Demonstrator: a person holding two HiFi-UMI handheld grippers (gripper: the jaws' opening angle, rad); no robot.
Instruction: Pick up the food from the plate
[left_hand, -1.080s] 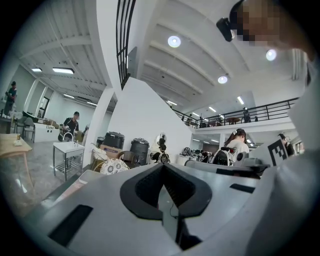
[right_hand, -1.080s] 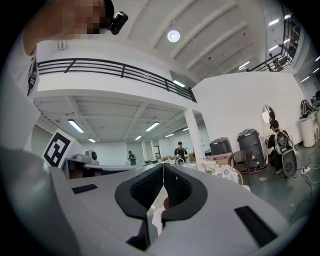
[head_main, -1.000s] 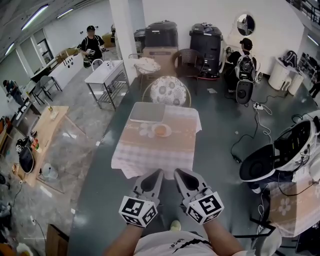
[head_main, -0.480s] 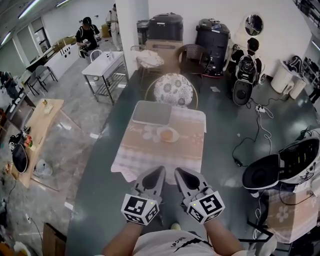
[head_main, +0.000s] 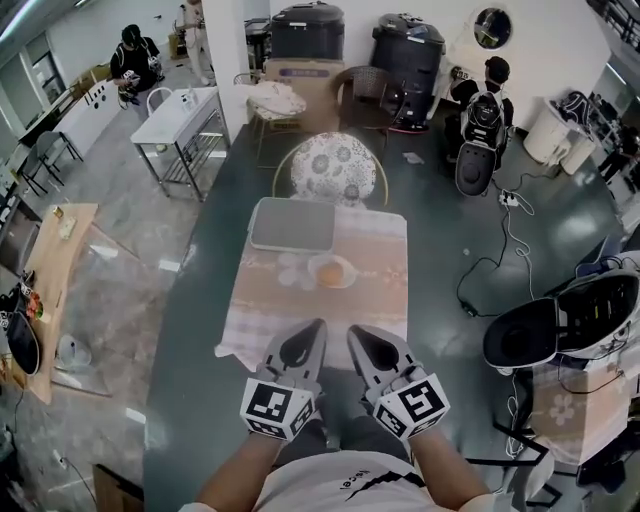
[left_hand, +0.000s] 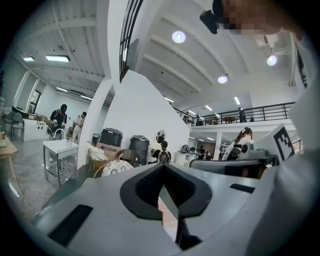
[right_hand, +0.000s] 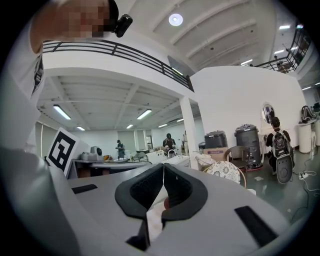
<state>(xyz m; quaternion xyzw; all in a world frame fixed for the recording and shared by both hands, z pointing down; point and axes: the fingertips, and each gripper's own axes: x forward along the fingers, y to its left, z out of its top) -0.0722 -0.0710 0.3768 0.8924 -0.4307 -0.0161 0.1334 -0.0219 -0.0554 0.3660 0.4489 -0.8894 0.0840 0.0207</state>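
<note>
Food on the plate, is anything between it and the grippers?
Nothing visible does. Only bare tablecloth lies between the food and the left gripper and right gripper. The tray lies beyond the plate.

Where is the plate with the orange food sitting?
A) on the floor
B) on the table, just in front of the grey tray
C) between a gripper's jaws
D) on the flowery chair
B: in the head view the plate with the orange food rests on the table, on the near side of the grey tray.
</note>
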